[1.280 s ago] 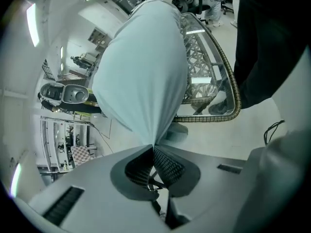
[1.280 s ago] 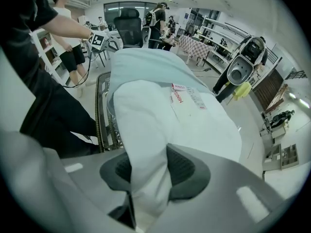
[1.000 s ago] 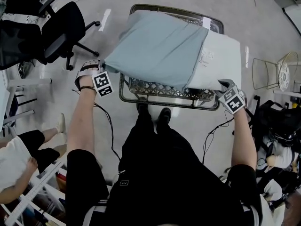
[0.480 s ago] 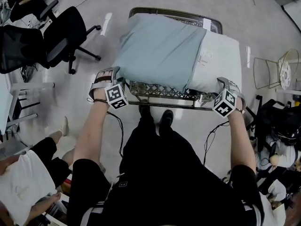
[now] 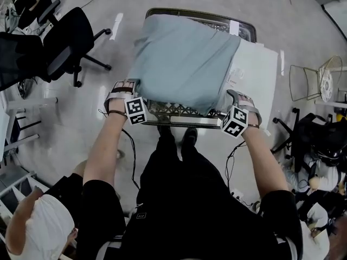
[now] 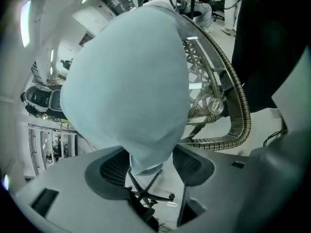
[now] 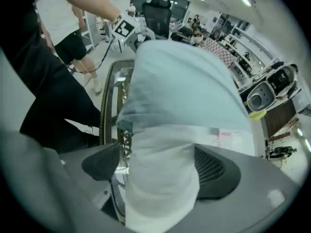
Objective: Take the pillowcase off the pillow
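**A:** Start with the head view. Where is everything?

**B:** The soft white pillow (image 5: pixel 255 75) lies across the dark lattice-sided desk (image 5: pixel 173 110). Most of it is inside the pale blue-grey cloth pillowcase (image 5: pixel 184 58), and only its right end is bare. The left tongs (image 5: pixel 126 86) sit at the case's near left corner, by the desk's near left corner. The right tongs (image 5: pixel 237 97) sit at the bare pillow's near corner, toward the desk's near right corner.

**A:** And the left gripper view?

**B:** The jaws have just been opening and now stand wide. The case's corner hangs between the pads (image 6: pixel 114 168), but nothing squeezes it, so these tongs hold nothing.

**A:** What about the right gripper view?

**B:** Much the same. These jaws have also just been opening wide. The bare pillow corner bulges between them, seemingly resting against one pad, but it is not clamped. The case's hem (image 7: pixel 146 123) begins just beyond.

**A:** So how should the grab be done well?

**B:** I'd close the right tongs on bare pillow only, short of the hem, or they will pin the case. The left tongs should bite cloth alone at the corner, not the stuffing. Then draw leftward along the desk while the right tongs hold firm.
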{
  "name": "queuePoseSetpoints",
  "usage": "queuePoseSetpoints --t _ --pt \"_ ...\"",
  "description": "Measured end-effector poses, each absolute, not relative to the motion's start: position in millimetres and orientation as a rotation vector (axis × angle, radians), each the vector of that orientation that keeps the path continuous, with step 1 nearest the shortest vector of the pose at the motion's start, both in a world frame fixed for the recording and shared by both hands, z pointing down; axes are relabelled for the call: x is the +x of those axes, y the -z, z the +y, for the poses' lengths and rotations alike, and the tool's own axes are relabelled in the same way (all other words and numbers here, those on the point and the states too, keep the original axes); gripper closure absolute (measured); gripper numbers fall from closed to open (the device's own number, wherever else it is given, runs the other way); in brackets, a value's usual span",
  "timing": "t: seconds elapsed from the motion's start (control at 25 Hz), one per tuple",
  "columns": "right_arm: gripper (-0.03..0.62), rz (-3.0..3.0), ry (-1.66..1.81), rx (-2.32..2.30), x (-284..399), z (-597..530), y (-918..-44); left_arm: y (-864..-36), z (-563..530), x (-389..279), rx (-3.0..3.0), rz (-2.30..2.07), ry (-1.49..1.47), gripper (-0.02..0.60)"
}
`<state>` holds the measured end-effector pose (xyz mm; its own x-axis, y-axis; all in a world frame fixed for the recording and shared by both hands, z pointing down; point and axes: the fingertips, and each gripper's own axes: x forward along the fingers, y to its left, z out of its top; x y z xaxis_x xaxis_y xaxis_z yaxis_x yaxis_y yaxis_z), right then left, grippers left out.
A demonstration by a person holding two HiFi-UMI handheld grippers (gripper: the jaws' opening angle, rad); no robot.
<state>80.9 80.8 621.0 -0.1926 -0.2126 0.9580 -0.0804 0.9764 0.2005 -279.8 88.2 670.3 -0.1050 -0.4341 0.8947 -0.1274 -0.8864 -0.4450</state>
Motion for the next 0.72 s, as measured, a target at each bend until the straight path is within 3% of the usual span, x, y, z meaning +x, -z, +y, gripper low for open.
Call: queuePoseSetpoints --t 0.16,0.24,0.52,0.56,0.6,0.72 --pt "0.08 -1.674 0.233 0.289 77 63 -673 -677 79 -283 -2.011 0.71 2.049 0.327" --pt "0.049 -1.674 0.247 0.333 75 59 -684 -673 72 -278 -2.05 0.74 2.0 0.434" --pt "0.044 -1.633 0.283 0.305 76 55 -695 -670 70 -275 -2.173 0.743 1.943 0.558" --pt "0.061 -1.627 0.295 0.305 76 53 -692 -670 69 -280 -2.15 0.716 1.951 0.568" --pt "0.152 -1.626 0.306 0.304 76 51 -688 -669 69 -285 -2.113 0.677 1.958 0.569" --pt "0.243 -1.65 0.278 0.297 80 51 -675 -665 67 -301 -2.027 0.572 1.942 0.571"
